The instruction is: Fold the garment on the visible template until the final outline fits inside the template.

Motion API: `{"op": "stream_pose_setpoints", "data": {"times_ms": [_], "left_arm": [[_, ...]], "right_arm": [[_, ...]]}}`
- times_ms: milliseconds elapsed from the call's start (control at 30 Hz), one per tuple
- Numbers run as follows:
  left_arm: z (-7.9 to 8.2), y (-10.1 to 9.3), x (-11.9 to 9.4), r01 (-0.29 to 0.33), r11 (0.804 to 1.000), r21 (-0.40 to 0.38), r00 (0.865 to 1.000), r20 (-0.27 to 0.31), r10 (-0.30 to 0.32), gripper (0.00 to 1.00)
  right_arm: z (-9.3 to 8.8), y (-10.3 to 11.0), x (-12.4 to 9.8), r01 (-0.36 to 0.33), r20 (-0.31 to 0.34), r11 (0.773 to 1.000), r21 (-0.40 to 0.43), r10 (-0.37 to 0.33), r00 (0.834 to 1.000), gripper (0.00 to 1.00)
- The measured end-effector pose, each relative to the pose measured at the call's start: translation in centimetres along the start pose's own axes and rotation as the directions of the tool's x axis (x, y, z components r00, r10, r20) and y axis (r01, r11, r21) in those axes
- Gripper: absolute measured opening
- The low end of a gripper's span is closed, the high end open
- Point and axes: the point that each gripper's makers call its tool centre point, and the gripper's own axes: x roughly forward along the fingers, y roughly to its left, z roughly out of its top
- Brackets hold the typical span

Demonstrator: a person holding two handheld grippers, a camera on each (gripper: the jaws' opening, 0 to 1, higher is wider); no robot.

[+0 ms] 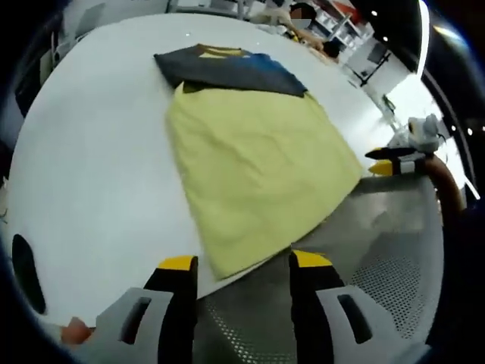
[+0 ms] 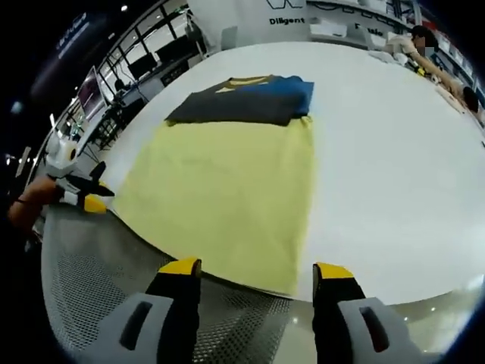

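Yellow tips mark the black jaws of both grippers, and in each view the two jaws stand apart with nothing between them. The left gripper (image 1: 236, 262) hovers over the near edge of the table (image 1: 98, 152), above the corner of the garment (image 1: 258, 171). Under it, in front of the table, a grey mesh surface (image 1: 379, 258) is visible, maybe a chair back, I cannot tell exactly. The right gripper (image 2: 256, 268) also hangs at the near edge of the table (image 2: 394, 152), with the garment (image 2: 227, 189) just ahead of its jaws and the same mesh (image 2: 91, 273) below.

The garment is pale yellow and lies flat on the white table, spread toward the far side. Its near corner reaches the table edge. At its far end a dark grey fold with a blue part and a yellow collar lies across it; it seems to be the same piece turned over, but I cannot be sure. No separate template outline can be made out under the cloth.

In the left gripper view the right gripper (image 1: 392, 161) enters from the right, beside the table edge, held by a hand. In the right gripper view the left gripper (image 2: 85, 193) enters from the left in the same way.

Far behind the table, desks, windows and seated people (image 2: 424, 45) appear.
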Motion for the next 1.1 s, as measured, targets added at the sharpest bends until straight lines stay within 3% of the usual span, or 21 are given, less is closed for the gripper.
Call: {"op": "stream_pose_setpoints", "data": {"times_ms": [100, 167, 300, 467, 700, 1100], "left_arm": [[-0.4, 0.8, 0.4, -0.028, 1.0, -0.009, 0.999, -0.026, 0.028, 0.34], [-1.0, 1.0, 0.5, -0.039, 0.999, 0.009, 0.998, -0.056, 0.039, 0.24], [-0.4, 1.7, 0.9, -0.054, 0.998, -0.016, 0.998, -0.04, 0.053, 0.13], [-0.8, 1.6, 1.3, -0.068, 0.997, 0.047, 0.995, -0.072, 0.071, 0.02], [-0.7, 1.7, 1.2, -0.074, 0.995, 0.066, 0.994, -0.08, 0.079, 0.0], [-0.9, 1.7, 1.0, -0.078, 0.993, 0.094, 0.992, -0.089, 0.086, 0.0]], "right_arm": [[-0.2, 0.1, 0.2, -0.009, -0.008, 1.0, 0.014, 0.009, 1.0, 0.54], [-0.3, 0.1, 0.3, -0.011, -0.016, 1.0, 0.016, 0.012, 1.0, 0.53], [-0.1, -0.1, 0.3, -0.004, -0.019, 1.0, 0.014, 0.004, 1.0, 0.49], [-0.4, -0.3, 0.5, 0.002, -0.039, 1.0, -0.003, -0.002, 0.999, 0.47], [-0.9, -0.3, 0.7, -0.003, -0.068, 1.0, -0.018, 0.002, 0.998, 0.45], [-1.7, -1.4, 1.1, 0.019, -0.122, 1.0, -0.018, -0.021, 0.992, 0.32]]}}
